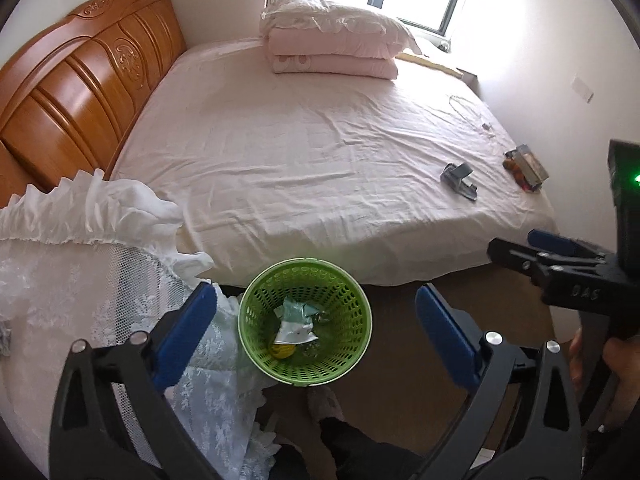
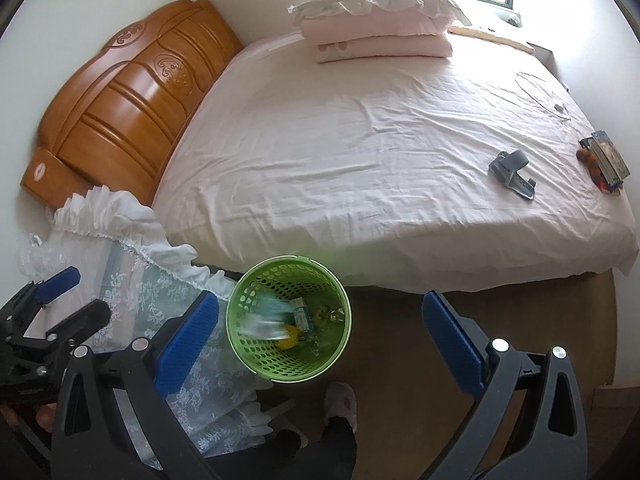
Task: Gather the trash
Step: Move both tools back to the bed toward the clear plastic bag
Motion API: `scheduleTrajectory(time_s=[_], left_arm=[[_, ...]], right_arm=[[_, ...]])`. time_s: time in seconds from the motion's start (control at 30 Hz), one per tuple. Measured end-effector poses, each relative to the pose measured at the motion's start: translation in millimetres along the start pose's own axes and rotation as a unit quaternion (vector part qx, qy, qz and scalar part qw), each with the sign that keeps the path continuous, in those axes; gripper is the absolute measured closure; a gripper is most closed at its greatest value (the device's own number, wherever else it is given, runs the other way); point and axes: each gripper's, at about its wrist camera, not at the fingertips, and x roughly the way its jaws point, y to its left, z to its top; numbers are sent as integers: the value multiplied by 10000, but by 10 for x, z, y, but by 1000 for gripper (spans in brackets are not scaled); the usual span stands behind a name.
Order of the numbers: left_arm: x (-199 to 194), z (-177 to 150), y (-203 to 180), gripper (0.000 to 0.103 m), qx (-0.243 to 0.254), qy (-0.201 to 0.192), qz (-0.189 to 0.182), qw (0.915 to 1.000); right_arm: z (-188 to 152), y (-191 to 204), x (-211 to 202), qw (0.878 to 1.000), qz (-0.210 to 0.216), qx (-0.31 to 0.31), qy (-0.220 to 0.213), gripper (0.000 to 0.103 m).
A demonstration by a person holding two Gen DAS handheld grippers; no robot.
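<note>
Trash [image 1: 298, 326]: crumpled wrappers, white and teal, plus a yellow scrap, lying at the bottom of the bin; blurred in the right wrist view [image 2: 280, 320].
Bin [image 1: 256, 336]: green, perforated, upright on the floor, at 6 o'clock from the bed, touching the lace cloth at its 9 o'clock side.
Left gripper [image 1: 316, 328]: jaws spread wide above the bin, blue pads well apart, nothing between them; pointing steeply down.
Right gripper [image 2: 320, 328]: jaws likewise wide apart over the bin, holding nothing; in the left wrist view, seen at 3 o'clock [image 1: 520, 256].
Lace cloth [image 1: 120, 272]: white, frilled, draped at 9 o'clock from the bin.
Bed [image 1: 320, 152]: pale pink sheet, creased.
Grey item [image 1: 460, 176]: on the sheet, at 2 o'clock from the bin; kind unclear.
Box [image 1: 530, 166]: near the bed's right edge, small orange things beside it.
Cable [image 1: 472, 112]: thin loop on the sheet, beyond the box.
Bedding [image 1: 336, 40]: folded stack at 12 o'clock, by the window.
Headboard [image 1: 80, 72]: carved wood, at 10 o'clock.
Slipper [image 2: 340, 402]: at 6 o'clock from the bin, dark trouser leg behind it.
</note>
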Motion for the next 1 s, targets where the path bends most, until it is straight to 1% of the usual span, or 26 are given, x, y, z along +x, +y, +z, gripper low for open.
scheduleTrajectory(time_s=[0.1,0.37,0.57,0.73,0.87,0.93,1.0], left_arm=[[-27,5,-23,8,-16,-18,-45,10000],[-119,-15,-20,8,-48,-66,9,10000],[-236,-59,135,8,-211,-97,125,9997],[-410,-153,371,8,-430,-181,382,9982],[-626,-269,664,8,-813,-313,583,9945],[-774,-360,854,8,-1070,-412,724,9908],[-952,-474,1065,8,-1378,-565,981,9840]], right_arm=[[-3,21,-1,10000,15,-11,1,2],[-9,105,21,9999,53,-112,40,2],[-4,222,22,9997,88,-223,61,2],[37,455,5,9988,190,-449,25,2],[83,738,-2,9967,366,-721,-5,2],[103,952,1,9946,487,-919,-19,2],[117,1150,8,9919,613,-1112,-20,2]])
